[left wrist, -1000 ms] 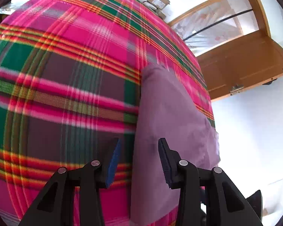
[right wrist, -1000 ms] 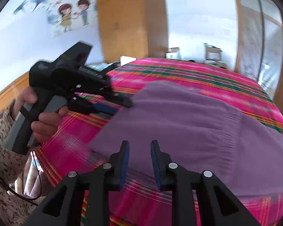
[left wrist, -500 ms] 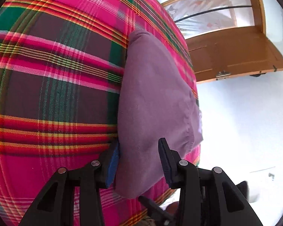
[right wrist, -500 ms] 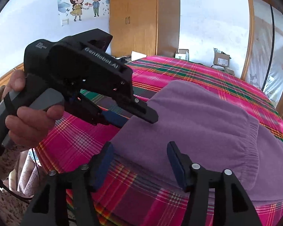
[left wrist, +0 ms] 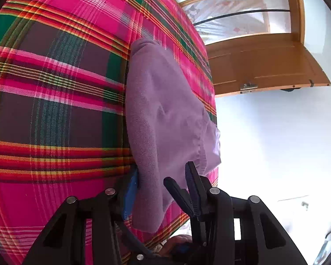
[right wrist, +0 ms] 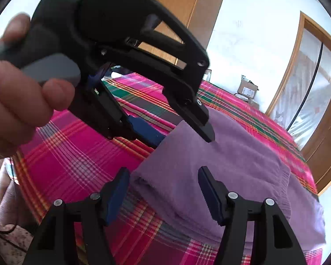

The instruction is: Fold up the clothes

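Observation:
A folded purple fleece garment [left wrist: 165,110] lies on a bed under a pink, green and brown plaid spread [left wrist: 55,88]. My left gripper [left wrist: 160,185] is open and straddles the garment's near corner, with its blue pad [left wrist: 130,190] against the fabric's left edge. In the right wrist view a hand [right wrist: 17,97] holds the left gripper [right wrist: 178,134], whose fingers stand over the garment [right wrist: 242,165]. My right gripper [right wrist: 163,190] is open too, and the garment's near corner lies between its fingers. Its black fingertip [left wrist: 174,187] pokes in beside my left gripper.
The bed's edge runs close under both grippers, with white floor [left wrist: 275,143] beyond it. An open wooden door [left wrist: 264,66] stands past the bed. A cardboard box [right wrist: 247,89] and a wooden wardrobe [right wrist: 183,11] are by the far wall.
The right gripper's jaws have spread wide from nearly shut. Both grippers have closed in on the garment's near corner, and the left gripper now has the fabric edge between its fingers.

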The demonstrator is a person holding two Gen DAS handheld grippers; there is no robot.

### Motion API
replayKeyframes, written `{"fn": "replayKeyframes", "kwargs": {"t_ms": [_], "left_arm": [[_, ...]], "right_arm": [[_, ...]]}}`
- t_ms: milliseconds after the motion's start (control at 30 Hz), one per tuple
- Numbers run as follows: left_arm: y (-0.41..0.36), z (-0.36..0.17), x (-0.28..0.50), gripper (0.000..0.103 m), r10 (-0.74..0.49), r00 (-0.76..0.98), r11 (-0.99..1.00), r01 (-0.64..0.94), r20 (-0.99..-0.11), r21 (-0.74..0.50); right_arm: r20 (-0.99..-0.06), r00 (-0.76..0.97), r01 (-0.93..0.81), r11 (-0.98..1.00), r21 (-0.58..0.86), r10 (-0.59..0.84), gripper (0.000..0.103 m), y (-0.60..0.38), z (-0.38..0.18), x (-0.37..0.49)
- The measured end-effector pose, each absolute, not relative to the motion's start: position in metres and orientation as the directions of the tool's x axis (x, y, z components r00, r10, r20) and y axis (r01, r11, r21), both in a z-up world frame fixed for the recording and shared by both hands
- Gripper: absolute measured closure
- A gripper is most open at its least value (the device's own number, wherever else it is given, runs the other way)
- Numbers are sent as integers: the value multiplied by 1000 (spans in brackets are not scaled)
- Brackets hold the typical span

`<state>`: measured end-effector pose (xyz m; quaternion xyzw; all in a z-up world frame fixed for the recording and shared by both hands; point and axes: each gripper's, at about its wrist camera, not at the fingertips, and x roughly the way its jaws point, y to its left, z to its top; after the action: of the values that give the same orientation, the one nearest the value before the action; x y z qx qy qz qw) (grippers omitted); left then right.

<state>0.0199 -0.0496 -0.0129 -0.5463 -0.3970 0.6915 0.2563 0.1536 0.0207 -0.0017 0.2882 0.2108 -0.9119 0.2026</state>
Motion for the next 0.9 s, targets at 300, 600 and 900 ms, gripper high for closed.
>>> {"fn": "replayKeyframes", "kwargs": {"t_ms": [300,600,900], "left_arm": [[-53,-17,18,61,791,-267,-550,82,-550,-831],[-55,-12,-2,61,706,-326,-638,92,-629,-764],[-49,-10,-40,61,673,-339,-679,71,-658,-731]], "right_arm": [[-623,-744,457,-865,-209,-242,74,27,-3,143],[-604,-745,450,-882,-142,-283,84,47,3,143],[-601,-737,454,-885,-101,-309,84,60,12,146]]}}
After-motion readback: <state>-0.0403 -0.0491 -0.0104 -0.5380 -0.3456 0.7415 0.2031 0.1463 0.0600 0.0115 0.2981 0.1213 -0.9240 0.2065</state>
